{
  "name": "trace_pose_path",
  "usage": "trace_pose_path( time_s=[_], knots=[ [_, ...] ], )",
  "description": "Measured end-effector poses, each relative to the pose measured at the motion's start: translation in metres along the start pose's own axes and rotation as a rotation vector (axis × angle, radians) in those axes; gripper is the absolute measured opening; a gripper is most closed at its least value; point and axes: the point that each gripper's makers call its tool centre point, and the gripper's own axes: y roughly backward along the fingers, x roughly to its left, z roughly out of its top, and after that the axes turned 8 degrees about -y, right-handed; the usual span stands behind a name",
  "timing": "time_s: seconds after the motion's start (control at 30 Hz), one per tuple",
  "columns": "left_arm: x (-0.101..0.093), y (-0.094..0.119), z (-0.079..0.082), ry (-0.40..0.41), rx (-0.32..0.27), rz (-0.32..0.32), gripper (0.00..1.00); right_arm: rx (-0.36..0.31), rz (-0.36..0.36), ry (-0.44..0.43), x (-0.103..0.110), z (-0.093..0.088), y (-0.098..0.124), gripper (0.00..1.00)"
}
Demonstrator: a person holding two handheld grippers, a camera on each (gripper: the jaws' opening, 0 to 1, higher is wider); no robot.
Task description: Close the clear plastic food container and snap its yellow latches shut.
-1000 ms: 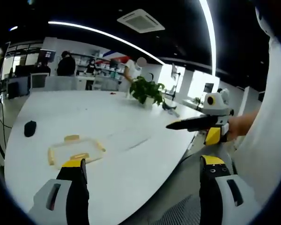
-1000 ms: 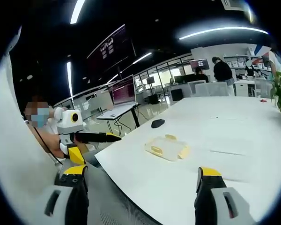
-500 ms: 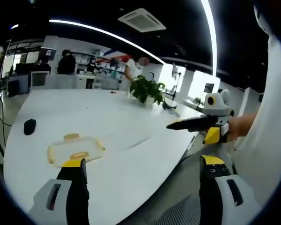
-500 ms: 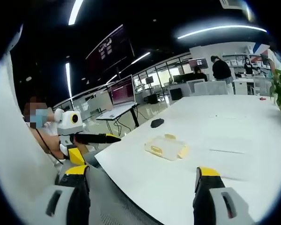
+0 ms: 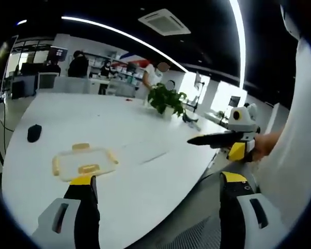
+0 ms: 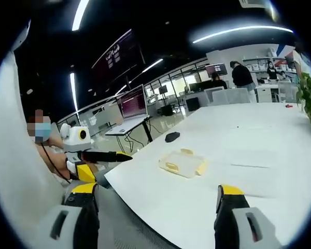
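Observation:
A clear plastic food container (image 5: pixel 83 163) with yellow latches lies flat on the white table (image 5: pixel 145 135), its lid on top. In the right gripper view the container (image 6: pixel 182 163) sits near the table's near edge. My left gripper (image 5: pixel 154 207) is open, held short of the table, with the container beyond its left jaw. My right gripper (image 6: pixel 154 210) is open too, well back from the container. The right gripper (image 5: pixel 223 139) comes into the left gripper view from the right, off the table's edge. In the right gripper view the left gripper (image 6: pixel 96 155) hangs at the left.
A black computer mouse (image 5: pixel 34 133) lies left of the container. A potted plant (image 5: pixel 166 99) stands at the far side of the table. People stand by desks in the background. The person's white sleeve (image 5: pixel 295 145) is at the right.
Both views have shifted slightly as the hands moved. The container has not moved and both grippers stay open.

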Motion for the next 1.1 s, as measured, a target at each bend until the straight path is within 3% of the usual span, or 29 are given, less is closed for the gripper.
trace_pose_path(
  time_s=[1.1],
  knots=[
    [-0.0009,0.0022,0.0023,-0.022,-0.015,0.006,0.93,-0.018,-0.019,0.005,-0.0015,0.0021,0.0022,0.93]
  ],
)
